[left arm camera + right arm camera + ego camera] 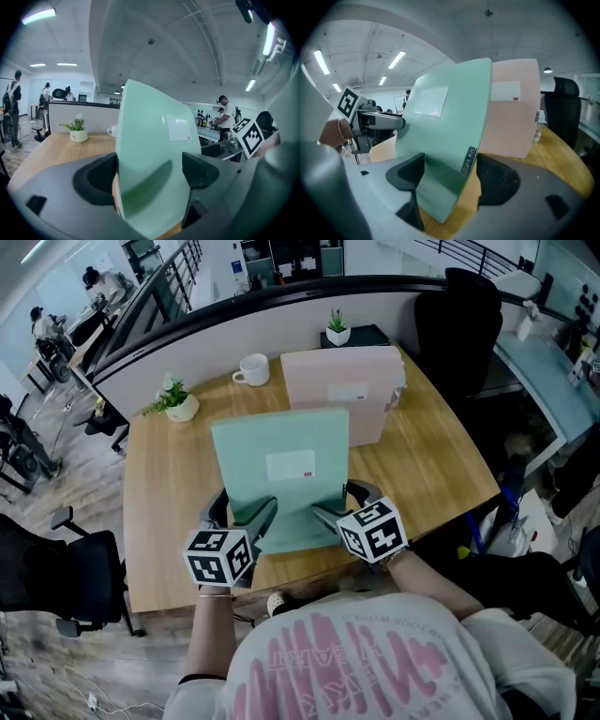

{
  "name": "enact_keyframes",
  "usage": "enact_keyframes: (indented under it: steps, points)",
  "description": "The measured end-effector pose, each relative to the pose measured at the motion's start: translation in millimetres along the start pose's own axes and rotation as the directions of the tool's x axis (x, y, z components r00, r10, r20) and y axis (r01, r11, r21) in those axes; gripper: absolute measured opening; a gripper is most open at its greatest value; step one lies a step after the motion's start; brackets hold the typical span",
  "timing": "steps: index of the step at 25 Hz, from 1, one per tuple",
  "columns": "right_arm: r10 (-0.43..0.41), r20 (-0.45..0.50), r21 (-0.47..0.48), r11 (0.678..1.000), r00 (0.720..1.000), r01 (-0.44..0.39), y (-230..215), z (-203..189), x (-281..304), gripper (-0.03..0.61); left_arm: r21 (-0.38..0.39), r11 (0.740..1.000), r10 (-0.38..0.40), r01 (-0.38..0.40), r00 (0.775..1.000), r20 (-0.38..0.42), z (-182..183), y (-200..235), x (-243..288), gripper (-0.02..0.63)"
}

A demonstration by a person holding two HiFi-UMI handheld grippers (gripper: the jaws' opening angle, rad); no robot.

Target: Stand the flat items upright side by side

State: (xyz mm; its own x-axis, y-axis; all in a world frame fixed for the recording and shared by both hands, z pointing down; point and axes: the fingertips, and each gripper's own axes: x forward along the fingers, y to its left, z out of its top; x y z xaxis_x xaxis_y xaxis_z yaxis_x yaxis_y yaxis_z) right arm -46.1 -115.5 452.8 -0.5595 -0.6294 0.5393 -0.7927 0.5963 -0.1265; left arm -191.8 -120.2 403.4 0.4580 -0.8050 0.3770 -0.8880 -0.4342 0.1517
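Observation:
A mint-green flat file box [281,465] with a white label leans up from the wooden table [159,521], its lower edge near the front. My left gripper [248,517] holds its lower left corner and my right gripper [328,512] its lower right corner. In the left gripper view the green box [150,154] fills the gap between the pads [101,176]. In the right gripper view the green box [445,140] sits between the pads [497,180], spine to the right. A pink file box [342,395] stands upright behind it; the right gripper view shows this pink box [513,122] too.
A white mug [253,369] and a small potted plant [178,404] sit at the table's far left. Another small plant [337,331] stands by the curved partition. A black chair [469,324] is at the far right, another [84,577] at the near left.

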Motion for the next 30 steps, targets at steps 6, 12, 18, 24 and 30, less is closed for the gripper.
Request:
enact_keyframes:
  steps: [6,12,18,24,30]
  points:
    - [-0.049,0.083,-0.028,0.998,0.995,0.051,-37,5,-38,0.353,0.061,0.998,-0.027,0.023,0.996,0.082,25,-50,12,0.445]
    - [-0.116,0.131,-0.022,0.993,0.985,0.120,-74,13,-66,0.351,0.107,0.992,-0.072,0.059,0.990,0.119,42,-86,32,0.443]
    - [-0.173,0.166,0.007,0.985,0.971,0.174,-113,33,-93,0.337,0.097,0.989,-0.123,0.111,0.985,0.125,51,-116,55,0.446]
    - [-0.156,0.108,0.046,0.987,0.982,0.152,-128,36,-95,0.337,0.053,0.990,-0.137,0.133,0.987,0.079,56,-119,70,0.446]
    - [-0.129,0.038,0.107,0.986,0.991,0.125,-148,41,-73,0.336,-0.056,0.987,-0.147,0.149,0.988,0.036,55,-104,101,0.445]
